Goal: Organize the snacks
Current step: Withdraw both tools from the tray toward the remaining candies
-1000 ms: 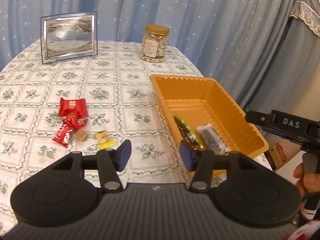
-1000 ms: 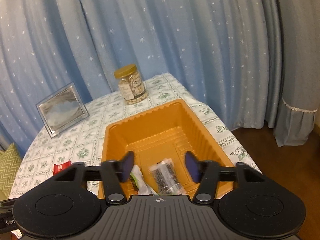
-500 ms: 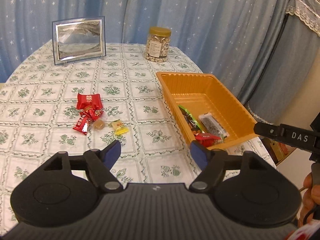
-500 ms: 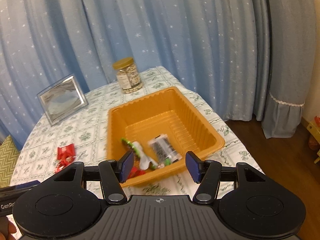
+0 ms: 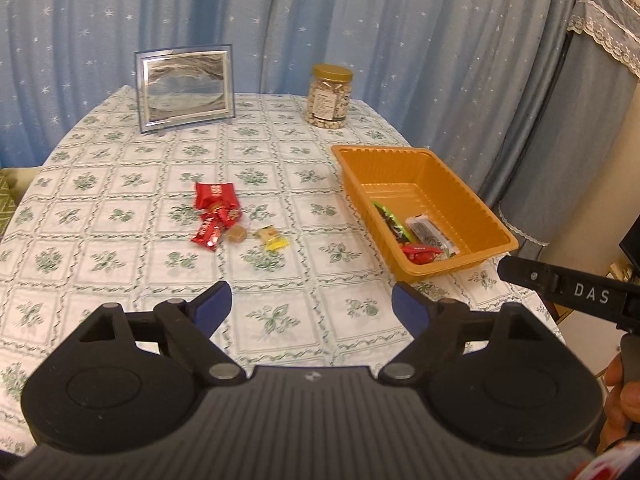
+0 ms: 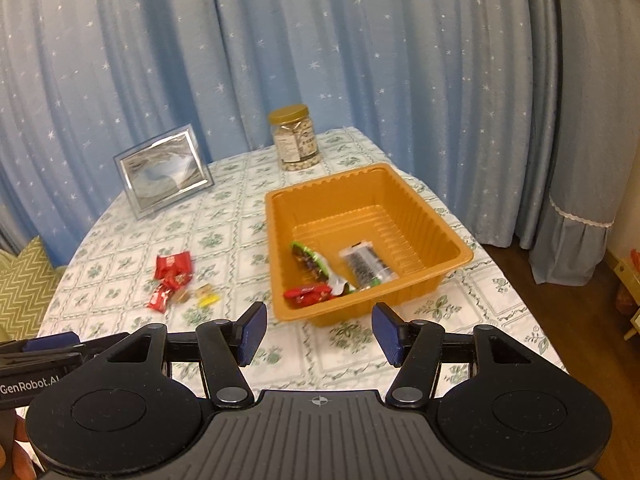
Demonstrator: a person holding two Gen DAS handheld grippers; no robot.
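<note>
Currently between picks, three snacks in tray (image 6: 460, 254).
Left gripper (image 5: 310, 306) opening, empty; right gripper (image 6: 318, 330) half-wide, empty; both clear of loose candies (image 5: 218, 216).

An orange tray (image 6: 456, 258) near the desk's right edge holds a green packet (image 6: 310, 259), a clear dark-filled packet (image 6: 364, 266) and a red one (image 6: 307, 294). Red wrappers (image 5: 214, 210), a brown candy (image 5: 236, 234) and a yellow one (image 5: 273, 239) lie mid-desk.
</note>
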